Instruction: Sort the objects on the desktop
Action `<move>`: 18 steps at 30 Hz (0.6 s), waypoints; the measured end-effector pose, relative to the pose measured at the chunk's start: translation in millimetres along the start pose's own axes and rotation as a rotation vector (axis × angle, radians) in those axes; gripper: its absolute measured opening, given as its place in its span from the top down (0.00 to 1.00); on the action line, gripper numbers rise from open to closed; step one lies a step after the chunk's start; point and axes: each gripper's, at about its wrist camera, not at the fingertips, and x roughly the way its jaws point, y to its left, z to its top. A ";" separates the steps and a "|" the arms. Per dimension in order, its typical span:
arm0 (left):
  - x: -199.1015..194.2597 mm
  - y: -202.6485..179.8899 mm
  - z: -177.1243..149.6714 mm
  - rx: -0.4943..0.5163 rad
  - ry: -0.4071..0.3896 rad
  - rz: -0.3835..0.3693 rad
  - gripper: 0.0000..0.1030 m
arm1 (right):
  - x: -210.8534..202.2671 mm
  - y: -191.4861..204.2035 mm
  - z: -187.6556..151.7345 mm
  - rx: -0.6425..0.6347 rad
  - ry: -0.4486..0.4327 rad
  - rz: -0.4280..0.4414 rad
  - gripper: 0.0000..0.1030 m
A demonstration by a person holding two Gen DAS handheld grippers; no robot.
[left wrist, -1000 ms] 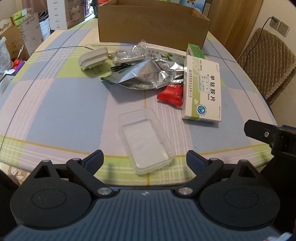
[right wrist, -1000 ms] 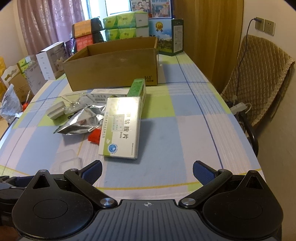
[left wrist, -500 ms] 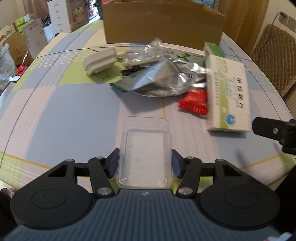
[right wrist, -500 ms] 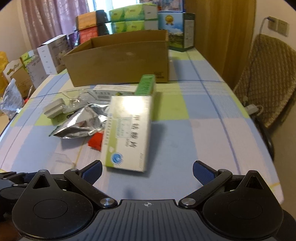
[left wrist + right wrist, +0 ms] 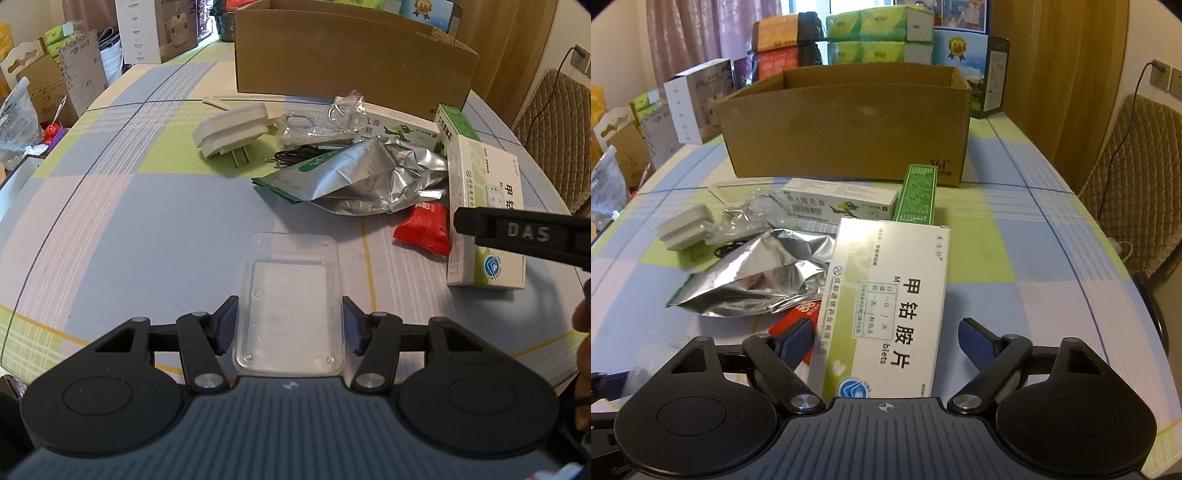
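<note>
2 legible prints: "DAS" on right claw [image 5: 524, 236], perhaps "361°" on carton [image 5: 849, 125].

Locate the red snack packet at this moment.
In the left wrist view the small red foil snack packet lies right of centre on the tablecloth, between the crumpled silver foil bag and the white-green medicine box.

A home room: checked tablecloth [image 5: 1015, 221], quilted chair [image 5: 1137, 206], curtains [image 5: 701, 33], stacked tissue packs [image 5: 879, 33].

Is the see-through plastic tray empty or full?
Empty. The clear tray shows only the tablecloth through it, with nothing inside.
</note>
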 end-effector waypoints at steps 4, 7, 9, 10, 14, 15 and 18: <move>-1.1 1.9 0.9 -0.005 -0.005 0.003 0.49 | 3.5 0.1 -0.9 -0.003 -0.004 0.001 0.31; -6.4 3.3 2.1 -0.008 -0.017 0.003 0.49 | -5.3 -3.0 -1.5 0.009 -0.019 0.002 0.32; -12.2 4.1 3.7 -0.010 -0.030 0.006 0.50 | -13.0 -4.3 -1.1 0.015 -0.027 -0.001 0.32; -15.4 4.2 4.7 -0.011 -0.036 0.006 0.50 | -17.5 -5.4 -1.2 0.020 -0.030 0.001 0.33; -29.3 3.9 8.6 -0.011 -0.058 0.003 0.50 | -36.1 -8.5 -1.1 0.026 -0.047 0.005 0.33; -33.4 3.3 9.9 -0.007 -0.065 0.000 0.50 | -40.6 -9.2 -0.5 0.029 -0.051 0.007 0.33; -46.9 0.9 15.5 0.004 -0.091 -0.005 0.50 | -55.1 -9.8 2.7 0.029 -0.070 0.010 0.33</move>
